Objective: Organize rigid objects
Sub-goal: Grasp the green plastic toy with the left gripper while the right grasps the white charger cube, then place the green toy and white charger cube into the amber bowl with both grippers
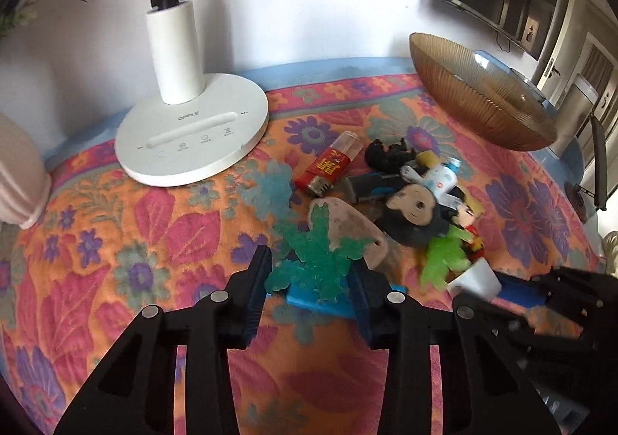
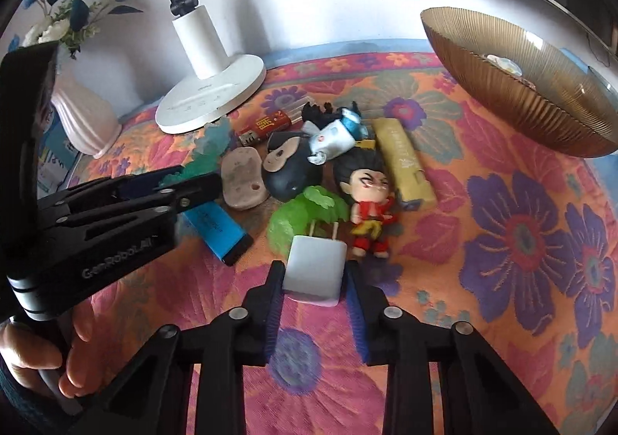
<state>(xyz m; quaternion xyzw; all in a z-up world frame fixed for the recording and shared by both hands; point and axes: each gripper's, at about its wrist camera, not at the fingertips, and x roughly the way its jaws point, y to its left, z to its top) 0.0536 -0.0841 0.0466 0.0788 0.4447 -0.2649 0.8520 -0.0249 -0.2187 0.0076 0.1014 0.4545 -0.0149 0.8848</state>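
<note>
Low in the left wrist view, the left claw (image 1: pixel 309 280) is clenched on a teal plastic plant (image 1: pixel 316 261) that stands on a blue base (image 1: pixel 309 300), its pads pressing the leaves from both sides. Low in the centre of the right wrist view, the right claw (image 2: pixel 314 276) is clenched on a white plug adapter (image 2: pixel 314 269), whose two prongs point up the frame toward a bright green plastic plant (image 2: pixel 293 211). The clutter lies crowded just above both claws on the flowered cloth of the table (image 2: pixel 502 280): a tan stone with a hole (image 2: pixel 243 180), a dark round-headed figure (image 2: pixel 287 168), a small figurine in red clothes (image 2: pixel 369 203), a yellow lighter (image 2: pixel 405 161), a blue lighter (image 2: pixel 216 226) and a red lighter (image 2: pixel 266 126) with gold characters too small to read. The stone sits right behind the teal plant and the green plant touches the adapter's prongs. At the upper right stands a ribbed amber glass bowl (image 2: pixel 521 87). At the upper left stands a white desk lamp (image 1: pixel 193 134) marked "OPPLE" on its base, and beside it a pale ribbed vase (image 2: pixel 85 118). The left claw's side reads "GenRobot.AI".
</note>
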